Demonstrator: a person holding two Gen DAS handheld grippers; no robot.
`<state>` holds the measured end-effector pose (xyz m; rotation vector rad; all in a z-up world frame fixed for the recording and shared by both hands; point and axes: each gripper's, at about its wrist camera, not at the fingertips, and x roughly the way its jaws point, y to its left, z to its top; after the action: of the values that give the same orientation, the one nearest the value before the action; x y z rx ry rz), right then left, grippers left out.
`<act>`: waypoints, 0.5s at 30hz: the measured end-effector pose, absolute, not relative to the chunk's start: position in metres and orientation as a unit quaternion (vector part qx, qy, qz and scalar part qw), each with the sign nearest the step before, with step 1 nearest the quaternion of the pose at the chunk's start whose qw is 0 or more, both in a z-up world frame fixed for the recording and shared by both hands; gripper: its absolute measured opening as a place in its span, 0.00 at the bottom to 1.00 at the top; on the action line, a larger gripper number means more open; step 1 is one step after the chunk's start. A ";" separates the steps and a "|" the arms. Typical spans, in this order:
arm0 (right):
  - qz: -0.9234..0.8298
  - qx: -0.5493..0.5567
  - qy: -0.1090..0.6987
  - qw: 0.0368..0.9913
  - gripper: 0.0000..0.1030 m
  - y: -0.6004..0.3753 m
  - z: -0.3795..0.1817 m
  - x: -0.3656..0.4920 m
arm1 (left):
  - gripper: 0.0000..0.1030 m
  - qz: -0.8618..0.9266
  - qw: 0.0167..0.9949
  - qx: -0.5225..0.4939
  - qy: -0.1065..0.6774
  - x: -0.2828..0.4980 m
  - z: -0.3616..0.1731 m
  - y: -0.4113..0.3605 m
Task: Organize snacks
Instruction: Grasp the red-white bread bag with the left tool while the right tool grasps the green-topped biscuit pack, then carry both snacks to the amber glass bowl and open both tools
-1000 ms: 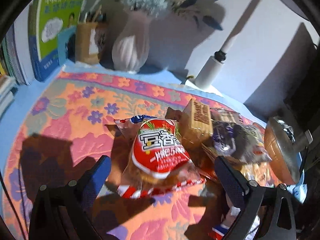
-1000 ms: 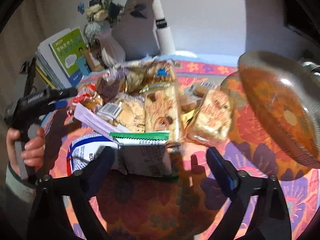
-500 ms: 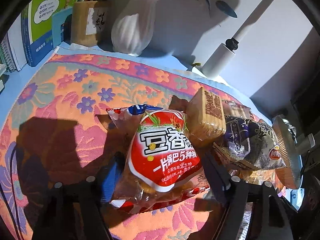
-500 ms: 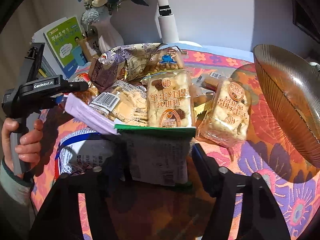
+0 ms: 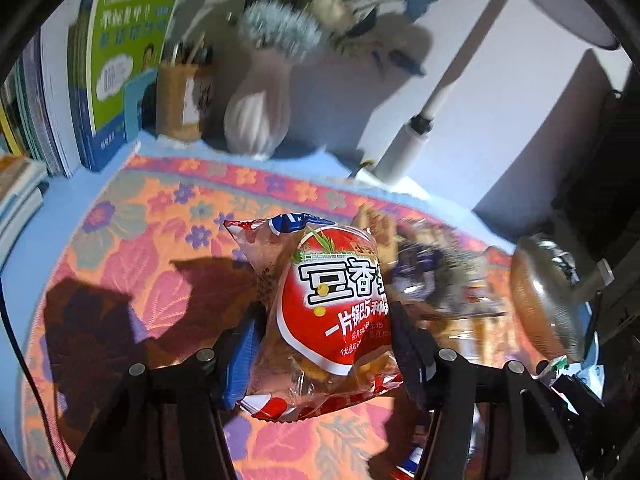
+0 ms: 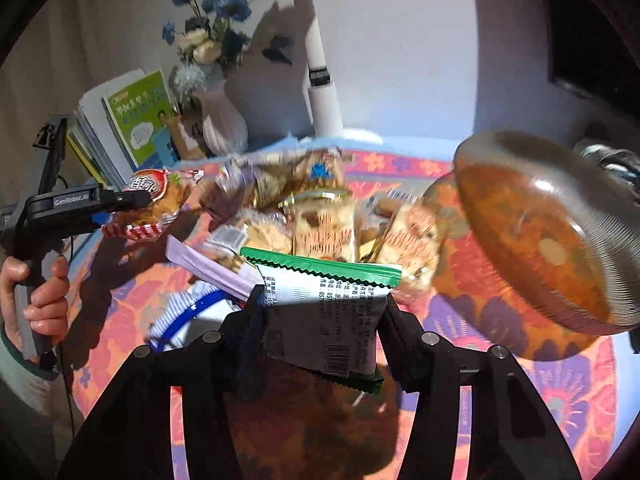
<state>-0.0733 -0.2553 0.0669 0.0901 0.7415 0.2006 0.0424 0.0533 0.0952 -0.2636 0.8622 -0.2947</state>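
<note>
1. Snacks (image 6: 320, 216) lie heaped mid-cloth (image 5: 132, 264); each of my tongs has one packet from the heap.
2. My left gripper (image 5: 324, 344) has just been closing. Its pads now press both sides of the red bag (image 5: 332, 312), so it stands partly open with the bag clamped between.
3. From the right wrist view I see that red bag held clear of the cloth at the left edge of the heap, and the person's hand (image 6: 36, 292) wrapped round the left handle.
4. My right gripper (image 6: 320, 320) has just been closing too. It squeezes the green-edged packet (image 6: 324, 312) between its fingers, barcode side up, jaws partly open around it.
5. That packet sits at the near edge of the heap, over a white-and-blue bag (image 6: 180, 312) and beside a lilac packet (image 6: 208, 268).
6. A ribbed bowl (image 6: 536, 240) stands tilted to the right of the heap, just beside it.
7. At the back I see a white vase (image 5: 256, 120) of flowers, a pen holder (image 5: 180, 104), books (image 5: 116, 80) and a lamp (image 5: 416, 140).
</note>
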 end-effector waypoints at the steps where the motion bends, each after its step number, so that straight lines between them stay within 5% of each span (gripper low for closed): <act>1: 0.097 0.046 0.354 0.929 0.50 -0.258 0.074 -0.079 | 0.57 -0.145 0.891 -0.126 0.411 0.039 0.101 0.052; 15: -0.031 0.060 0.292 0.954 0.50 -0.359 0.145 -0.110 | 0.57 -0.281 0.885 -0.078 0.362 0.025 0.196 -0.100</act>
<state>-0.1096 -0.3592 0.1449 0.1223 0.5930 -0.0635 0.0252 -0.1001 0.1965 -0.1615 0.7534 -0.5844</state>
